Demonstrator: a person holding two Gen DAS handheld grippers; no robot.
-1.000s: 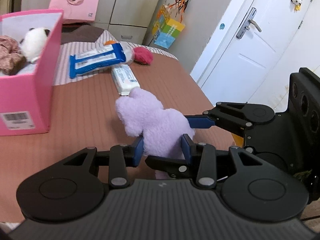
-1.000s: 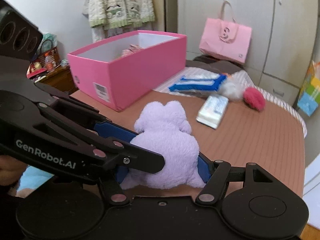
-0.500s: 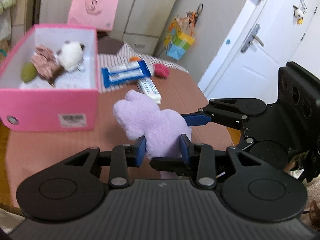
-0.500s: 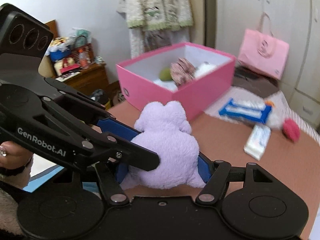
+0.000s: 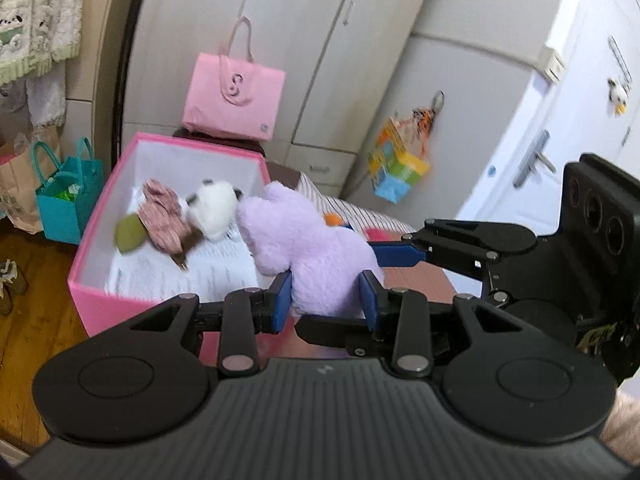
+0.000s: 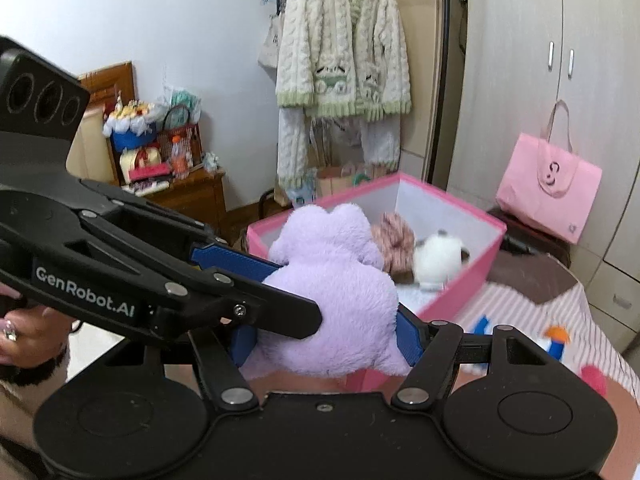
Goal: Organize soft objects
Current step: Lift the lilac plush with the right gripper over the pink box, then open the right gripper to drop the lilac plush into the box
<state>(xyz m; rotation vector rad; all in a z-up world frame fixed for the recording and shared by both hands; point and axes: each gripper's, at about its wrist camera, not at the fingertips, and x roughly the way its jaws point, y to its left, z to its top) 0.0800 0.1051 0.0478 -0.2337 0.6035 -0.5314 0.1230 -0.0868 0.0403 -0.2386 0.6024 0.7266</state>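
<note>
Both grippers are holding the same purple plush toy (image 5: 316,248) up in the air; the left gripper (image 5: 325,300) is squeezing its lower end between blue pads, jaws closed on the fabric, and the right gripper (image 6: 326,340) is pinching it from the other side, jaws likewise closed on the toy (image 6: 340,300); the toy's head end is hanging over the near edge of the pink box (image 5: 96,240), above its open top, not touching the floor of the box; inside the box a white plush panda (image 5: 212,208) is lying beside a pinkish-brown bundle (image 5: 164,220) and a small green thing (image 5: 130,234), all on the white lining; just past the toy, on the striped cloth (image 6: 532,308) covering the table (image 5: 416,276), a red pom-pom (image 5: 374,234) and an orange-tipped item (image 5: 332,219) are peeking out; farther back a pink tote bag (image 5: 236,100) is leaning against the wardrobe doors (image 5: 296,40); on the floor to the left a teal bag (image 5: 66,200) is standing; a knitted cardigan (image 6: 344,48) is hanging on the wall behind the box (image 6: 472,264).
</note>
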